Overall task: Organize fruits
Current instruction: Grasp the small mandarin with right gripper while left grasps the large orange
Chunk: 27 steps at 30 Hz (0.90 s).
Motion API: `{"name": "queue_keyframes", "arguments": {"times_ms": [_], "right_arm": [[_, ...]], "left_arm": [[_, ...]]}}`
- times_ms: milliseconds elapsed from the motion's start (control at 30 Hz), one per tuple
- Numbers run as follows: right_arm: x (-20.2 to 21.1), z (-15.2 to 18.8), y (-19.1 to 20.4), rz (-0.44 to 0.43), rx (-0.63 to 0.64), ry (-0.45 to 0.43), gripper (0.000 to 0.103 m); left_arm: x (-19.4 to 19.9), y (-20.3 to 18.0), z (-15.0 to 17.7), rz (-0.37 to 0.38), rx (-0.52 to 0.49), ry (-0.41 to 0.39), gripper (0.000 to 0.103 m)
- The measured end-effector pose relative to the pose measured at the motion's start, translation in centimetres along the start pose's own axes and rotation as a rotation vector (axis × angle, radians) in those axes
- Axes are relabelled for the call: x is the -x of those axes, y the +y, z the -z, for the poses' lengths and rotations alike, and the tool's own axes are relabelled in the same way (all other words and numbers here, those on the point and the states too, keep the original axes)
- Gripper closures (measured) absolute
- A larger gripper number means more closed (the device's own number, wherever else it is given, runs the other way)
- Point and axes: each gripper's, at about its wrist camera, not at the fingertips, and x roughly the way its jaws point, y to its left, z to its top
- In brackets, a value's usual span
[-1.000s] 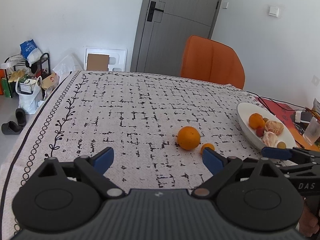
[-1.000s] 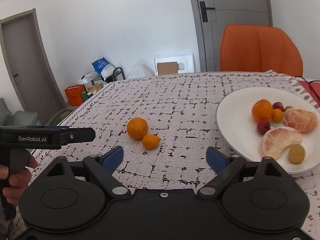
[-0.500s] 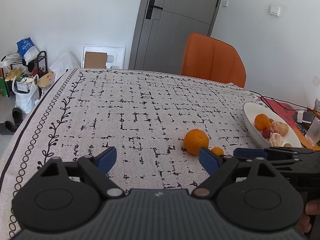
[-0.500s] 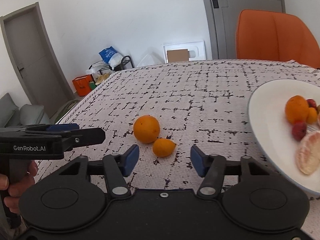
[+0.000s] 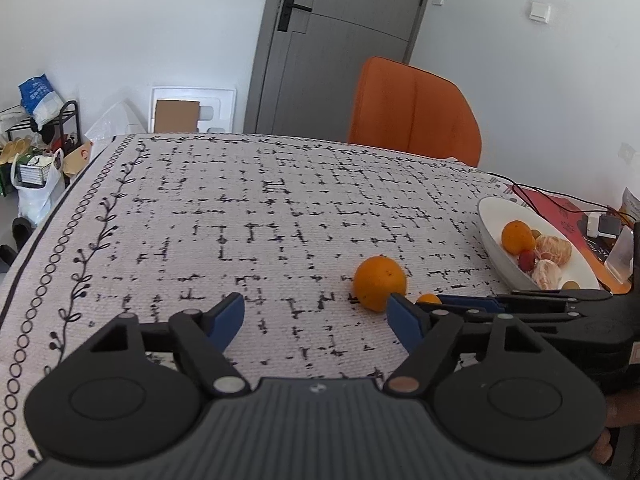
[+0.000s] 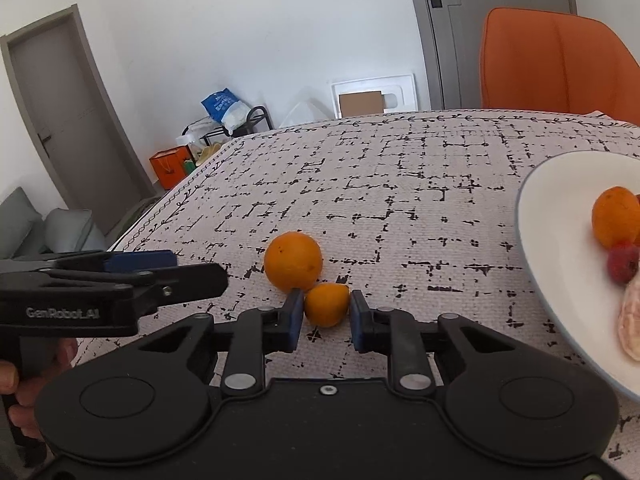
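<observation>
Already several fruits lie on the white plate [image 6: 560, 184]; an orange [image 6: 293, 261] and kumquat [image 6: 326, 304] remain on the tablecloth. The right gripper [image 6: 325, 320] brackets the kumquat, seemingly touching; the left gripper [image 5: 316, 318] gapes empty.

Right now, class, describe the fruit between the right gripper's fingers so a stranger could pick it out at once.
Start at the white plate on the patterned tablecloth. To its left, two orange fruits lie on the cloth. Yours is the small kumquat-sized one, nearer the camera, touching the big orange and sitting between the right gripper pads.
</observation>
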Motion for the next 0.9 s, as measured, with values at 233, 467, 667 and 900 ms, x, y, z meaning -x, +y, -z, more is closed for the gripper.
{"name": "queue_keyframes", "arguments": {"times_ms": [233,467,667,900], "right_arm": [[1.3,-0.3,-0.3,0.023,-0.007,-0.024,0.080],[3.3,-0.4,-1.2,0.060,-0.019,-0.064,0.080],[5.5,-0.7,-2.8,0.096,-0.046,-0.108,0.080],[7.6,-0.4,-4.6,0.135,-0.070,-0.145,0.080]], "left_arm": [[-0.7,-1.0,-0.4,0.021,-0.010,-0.002,0.031],[-2.0,-2.4,-0.9,0.043,-0.031,0.015,0.034],[-3.9,-3.6,-1.2,0.042,-0.042,0.051,0.042],[-4.8,-4.8,-1.0,0.013,-0.032,0.048,0.068]]}}
